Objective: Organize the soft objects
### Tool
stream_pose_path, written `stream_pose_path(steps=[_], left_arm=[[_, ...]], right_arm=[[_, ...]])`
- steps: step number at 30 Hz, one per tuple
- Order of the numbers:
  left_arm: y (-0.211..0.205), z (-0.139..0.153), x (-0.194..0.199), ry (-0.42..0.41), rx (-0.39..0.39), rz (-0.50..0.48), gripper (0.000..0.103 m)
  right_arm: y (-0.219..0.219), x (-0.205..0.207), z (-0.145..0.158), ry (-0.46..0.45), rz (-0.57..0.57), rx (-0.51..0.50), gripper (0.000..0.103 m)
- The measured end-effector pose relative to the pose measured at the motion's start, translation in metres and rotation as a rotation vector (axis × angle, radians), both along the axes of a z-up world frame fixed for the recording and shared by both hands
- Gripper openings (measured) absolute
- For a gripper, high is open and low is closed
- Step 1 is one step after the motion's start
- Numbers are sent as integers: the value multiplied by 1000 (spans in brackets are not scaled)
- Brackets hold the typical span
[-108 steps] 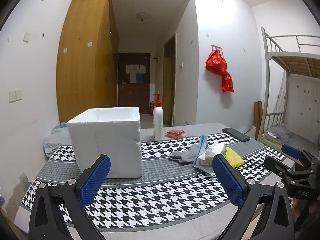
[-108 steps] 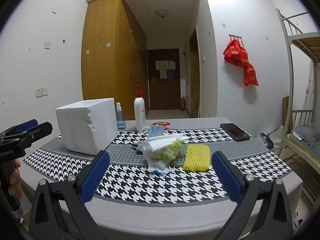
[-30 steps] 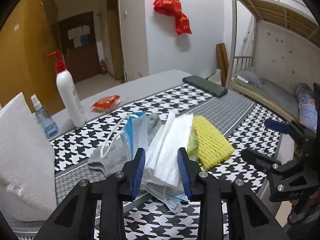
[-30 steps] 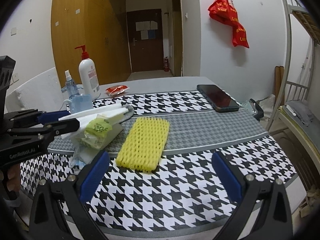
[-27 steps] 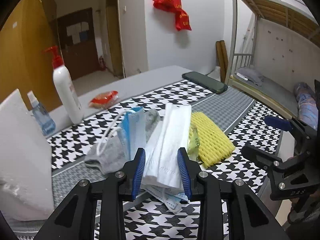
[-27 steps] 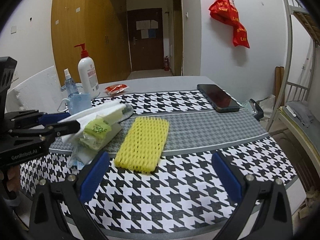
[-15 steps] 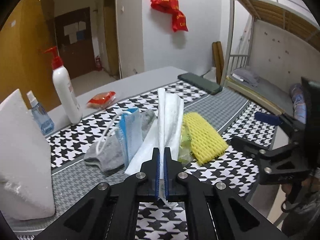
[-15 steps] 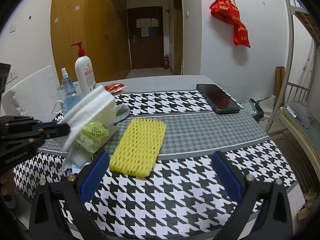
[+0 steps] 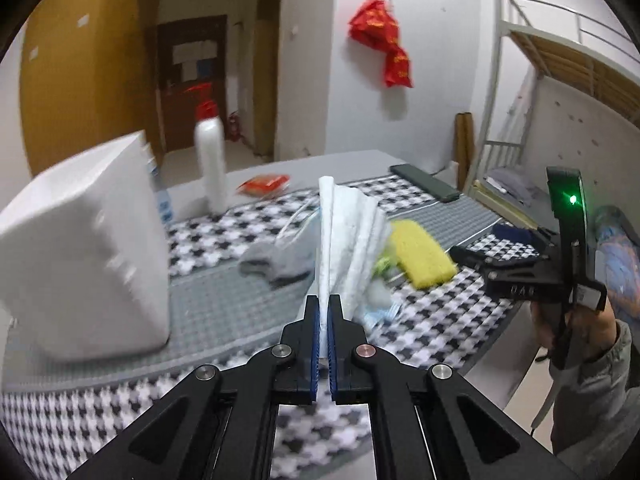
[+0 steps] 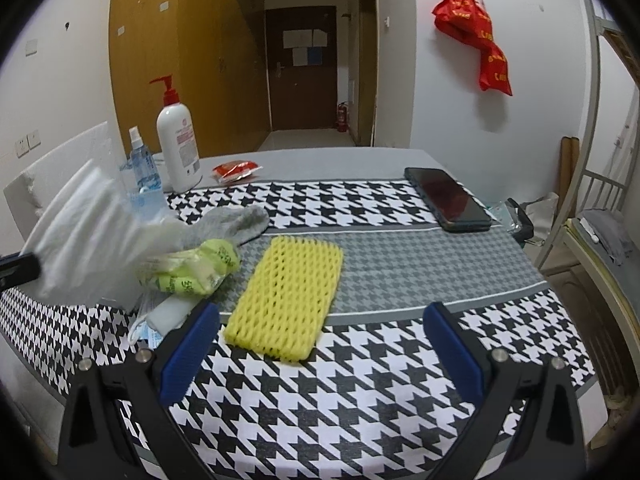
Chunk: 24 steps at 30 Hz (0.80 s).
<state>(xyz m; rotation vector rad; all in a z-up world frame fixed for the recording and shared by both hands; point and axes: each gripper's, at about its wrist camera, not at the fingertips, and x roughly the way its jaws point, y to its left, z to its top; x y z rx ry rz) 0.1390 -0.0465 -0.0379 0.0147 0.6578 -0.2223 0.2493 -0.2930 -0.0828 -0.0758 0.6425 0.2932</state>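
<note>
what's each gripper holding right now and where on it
The left gripper pinches the white folded cloth by its near bottom edge. The right gripper is open and holds nothing.

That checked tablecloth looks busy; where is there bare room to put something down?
Free: the cloth between the yellow foam net and the phone, and the near edge before the net. Crowded: the left, around the grey sock, green packet and bottles.

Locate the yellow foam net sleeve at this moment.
The yellow foam net sleeve lies flat on the houndstooth tablecloth, centre of the right wrist view, right of the green packet.
</note>
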Motion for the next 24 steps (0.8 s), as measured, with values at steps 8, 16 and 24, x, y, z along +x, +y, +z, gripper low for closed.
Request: stream_pose_path(steps=[8,16,24], left_arm=[[34,1,-26,6,-24,139,4],[24,-27,-9,68,26,191,74],[15,-46,17,133,22,207,76]], right_arm=[[1,-1,1,-2,26,21,103],[4,-2,2,1,41,5,103],[2,-2,-1,22,43,-16,103]])
